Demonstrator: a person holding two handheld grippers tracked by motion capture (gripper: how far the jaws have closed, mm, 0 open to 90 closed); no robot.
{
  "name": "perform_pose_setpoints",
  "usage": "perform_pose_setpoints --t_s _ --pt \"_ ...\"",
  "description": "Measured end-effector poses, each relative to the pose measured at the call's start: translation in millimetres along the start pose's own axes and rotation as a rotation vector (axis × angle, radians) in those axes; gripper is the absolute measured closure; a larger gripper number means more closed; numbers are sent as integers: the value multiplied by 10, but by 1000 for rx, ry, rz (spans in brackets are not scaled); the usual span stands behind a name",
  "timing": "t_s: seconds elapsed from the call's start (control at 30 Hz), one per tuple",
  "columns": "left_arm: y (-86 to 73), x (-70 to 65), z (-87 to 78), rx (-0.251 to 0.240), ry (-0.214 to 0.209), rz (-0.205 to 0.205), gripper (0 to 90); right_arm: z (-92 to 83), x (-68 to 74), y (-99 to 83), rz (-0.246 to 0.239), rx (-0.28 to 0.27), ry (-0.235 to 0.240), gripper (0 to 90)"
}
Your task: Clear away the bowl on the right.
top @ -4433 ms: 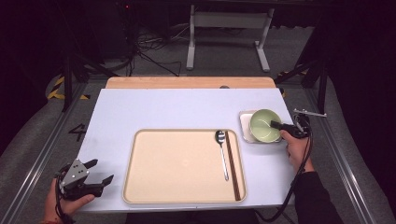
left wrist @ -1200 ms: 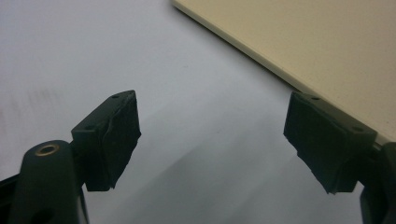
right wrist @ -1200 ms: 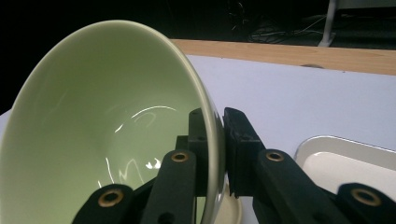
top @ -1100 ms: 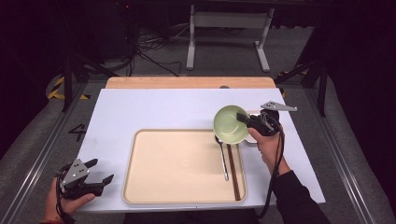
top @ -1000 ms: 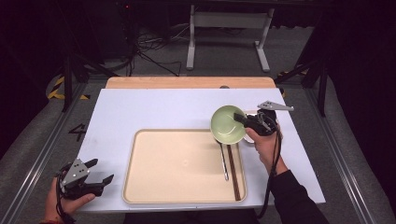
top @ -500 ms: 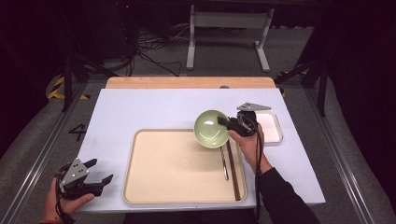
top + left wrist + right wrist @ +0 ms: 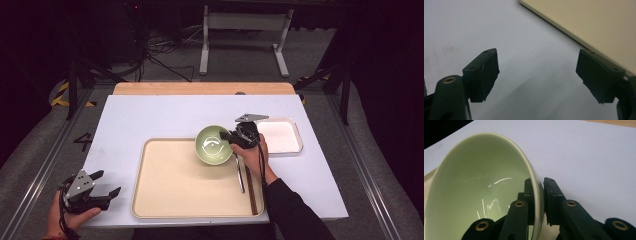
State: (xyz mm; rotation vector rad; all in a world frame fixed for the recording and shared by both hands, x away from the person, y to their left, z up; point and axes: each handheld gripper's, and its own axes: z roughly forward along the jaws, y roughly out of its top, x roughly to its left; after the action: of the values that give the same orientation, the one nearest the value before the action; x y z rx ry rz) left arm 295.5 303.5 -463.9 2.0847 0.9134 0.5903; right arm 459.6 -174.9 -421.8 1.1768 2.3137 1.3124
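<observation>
The right gripper point(image 7: 231, 138) has its jaws clamped on the green bowl's point(image 7: 213, 144) rim; the left gripper point(image 7: 107, 186) jaws gape, holding nothing.

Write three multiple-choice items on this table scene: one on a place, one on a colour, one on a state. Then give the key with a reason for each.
1. Where is the bowl now?
A. On the white square dish
B. Over the far right corner of the tray, held by the right hand-held gripper
C. Beside the left hand-held gripper

2. What colour is the bowl?
A. Pale green
B. Red
C. Black

3. How does the left hand-held gripper stand?
A. Shut on a spoon
B. Shut on the tray's rim
C. Open, with nothing between its pads

Key:
1. B, since the high view shows the bowl above the tray's corner, away from the white dish.
2. A, since the right gripper view shows a pale green glaze inside and on the rim.
3. C, since the left gripper view shows the pads wide apart over bare table.
</observation>
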Motion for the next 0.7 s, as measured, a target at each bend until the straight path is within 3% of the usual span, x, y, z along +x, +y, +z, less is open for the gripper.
perform_pose_setpoints --t_s 0.33,0.5,0.7 --pt "0 0 4 4 -2 2 196 157 43 1 18 34 29 818" --pt "-1 -1 3 8 -1 3 196 225 31 36 8 62 12 822" --pt "-7 2 -2 7 0 0 195 251 25 37 -13 96 -13 755"
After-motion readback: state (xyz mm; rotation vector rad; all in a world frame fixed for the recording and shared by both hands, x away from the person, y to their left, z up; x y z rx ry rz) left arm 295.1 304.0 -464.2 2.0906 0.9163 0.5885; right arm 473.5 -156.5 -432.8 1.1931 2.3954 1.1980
